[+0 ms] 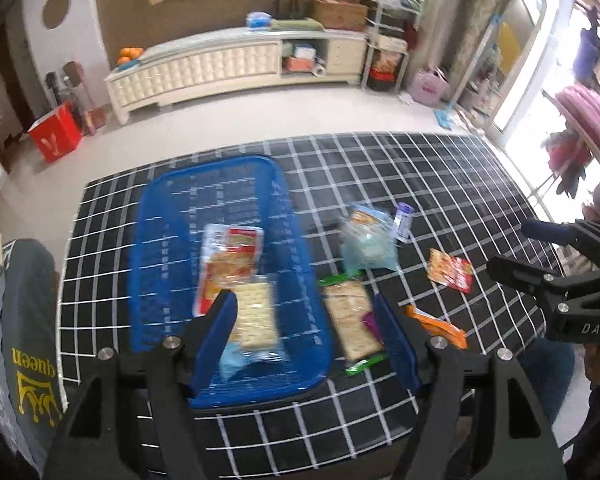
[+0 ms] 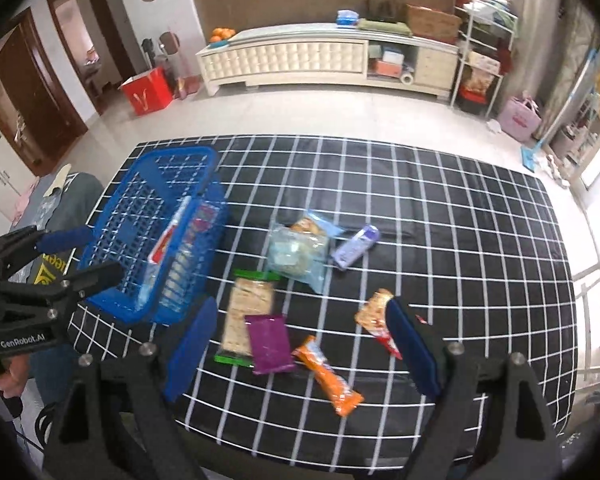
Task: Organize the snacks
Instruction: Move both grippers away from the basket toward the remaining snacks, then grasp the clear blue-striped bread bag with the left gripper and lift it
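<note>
Your left claw (image 1: 306,344) stands wide with nothing between its blue pads (image 1: 216,344), above the near end of the blue basket (image 1: 160,216). Just beyond its left pad, a cracker pack with a blue end (image 1: 254,320) lies inside the basket, and past that a red-and-white packet (image 1: 230,256) lies in there too. The green-edged cracker pack (image 1: 350,322) sits outside, just right of the basket wall and between the two pads in the left wrist view.

Your right claw (image 2: 300,346) is also wide and empty. Between its pads, nearest you, lie the orange bar (image 2: 328,376) and the purple packet (image 2: 269,344), which overlaps the near end of the green-edged cracker pack (image 2: 247,316). A red-and-tan packet (image 2: 374,314) lies just beside the right pad (image 2: 412,348). Farther out sit the pale blue bag (image 2: 300,256) and, just right of it, a small lilac packet (image 2: 356,246).

The basket (image 2: 148,184) stands at the left edge of the worktop (image 2: 460,240), close to its near left corner, with the loose snacks gathered in the near middle. The far half and right side of the checked cloth lie bare up to the edges. In the right wrist view your left claw (image 2: 80,252) hangs beside the basket's left wall; in the left wrist view the right claw (image 1: 540,248) shows over the right edge.
</note>
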`<state>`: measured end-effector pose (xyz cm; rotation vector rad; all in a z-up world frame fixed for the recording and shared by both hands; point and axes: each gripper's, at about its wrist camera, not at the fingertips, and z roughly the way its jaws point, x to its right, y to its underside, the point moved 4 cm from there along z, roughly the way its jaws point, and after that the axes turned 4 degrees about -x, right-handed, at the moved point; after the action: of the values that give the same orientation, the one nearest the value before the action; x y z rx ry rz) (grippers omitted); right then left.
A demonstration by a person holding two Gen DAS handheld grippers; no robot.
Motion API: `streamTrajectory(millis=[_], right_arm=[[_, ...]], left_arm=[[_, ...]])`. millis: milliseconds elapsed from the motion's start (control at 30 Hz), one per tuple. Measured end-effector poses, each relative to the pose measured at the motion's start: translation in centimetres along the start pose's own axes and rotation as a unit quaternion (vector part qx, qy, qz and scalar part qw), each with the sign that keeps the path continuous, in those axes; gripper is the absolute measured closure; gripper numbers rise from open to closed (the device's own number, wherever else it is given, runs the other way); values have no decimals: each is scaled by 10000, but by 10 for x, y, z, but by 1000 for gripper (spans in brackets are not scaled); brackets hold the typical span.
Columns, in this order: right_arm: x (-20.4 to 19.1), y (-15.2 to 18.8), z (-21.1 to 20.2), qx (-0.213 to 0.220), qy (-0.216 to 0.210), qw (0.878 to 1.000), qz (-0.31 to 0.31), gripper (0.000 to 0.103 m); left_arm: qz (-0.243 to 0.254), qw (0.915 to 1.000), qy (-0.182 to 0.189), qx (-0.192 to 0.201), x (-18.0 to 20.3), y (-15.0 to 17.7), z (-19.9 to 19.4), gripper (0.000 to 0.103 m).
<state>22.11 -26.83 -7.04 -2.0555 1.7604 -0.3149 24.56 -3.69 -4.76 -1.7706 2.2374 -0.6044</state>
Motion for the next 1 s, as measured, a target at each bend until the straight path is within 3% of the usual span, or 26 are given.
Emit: streamTrajectory(millis=[333, 700, 833, 1000], right_arm=[[69, 18, 14, -45, -161, 9978, 638, 14], [125, 31, 59, -353, -211, 9942, 995, 14], [132, 34, 79, -528, -244, 9938, 950, 14], [138, 36, 103, -663, -246, 9946, 756, 14]], left_arm=[[306, 9992, 46, -259, 69, -26, 33, 21], [406, 9961, -427, -656, 113, -34, 102, 21], [421, 9955, -374, -765, 123, -38, 125, 21], [489, 9937, -633, -780, 131, -46, 151, 21]])
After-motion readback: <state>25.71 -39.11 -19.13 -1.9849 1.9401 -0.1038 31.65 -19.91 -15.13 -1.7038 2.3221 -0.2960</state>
